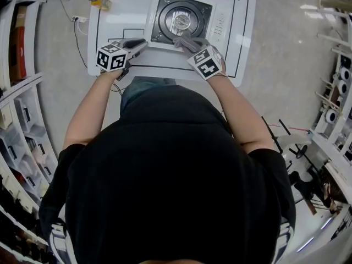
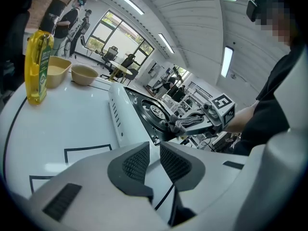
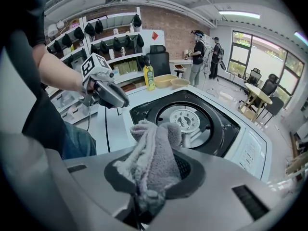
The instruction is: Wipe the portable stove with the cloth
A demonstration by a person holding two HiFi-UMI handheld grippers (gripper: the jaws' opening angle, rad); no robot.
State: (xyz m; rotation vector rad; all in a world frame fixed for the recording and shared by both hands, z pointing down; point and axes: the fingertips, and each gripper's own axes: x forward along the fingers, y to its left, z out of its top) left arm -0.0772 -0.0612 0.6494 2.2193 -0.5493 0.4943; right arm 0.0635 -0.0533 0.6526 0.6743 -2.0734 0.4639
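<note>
The portable stove (image 1: 181,20), white with a black top and a round burner, stands at the table's far middle. My right gripper (image 1: 180,39) is shut on a grey cloth (image 1: 186,40) at the near edge of the stove's black top. In the right gripper view the cloth (image 3: 154,155) bunches out between the jaws, with the stove (image 3: 197,121) just beyond. My left gripper (image 1: 144,43) rests by the stove's near left corner. Its jaws (image 2: 155,160) stand a little apart with nothing between them. Past them I see the stove's white side (image 2: 120,114).
A yellow oil bottle (image 2: 37,66) and two bowls (image 2: 72,72) stand at the table's far left. Black outlines are drawn on the white table (image 1: 242,48). Shelves line both sides of the room, and people stand far back (image 3: 204,49).
</note>
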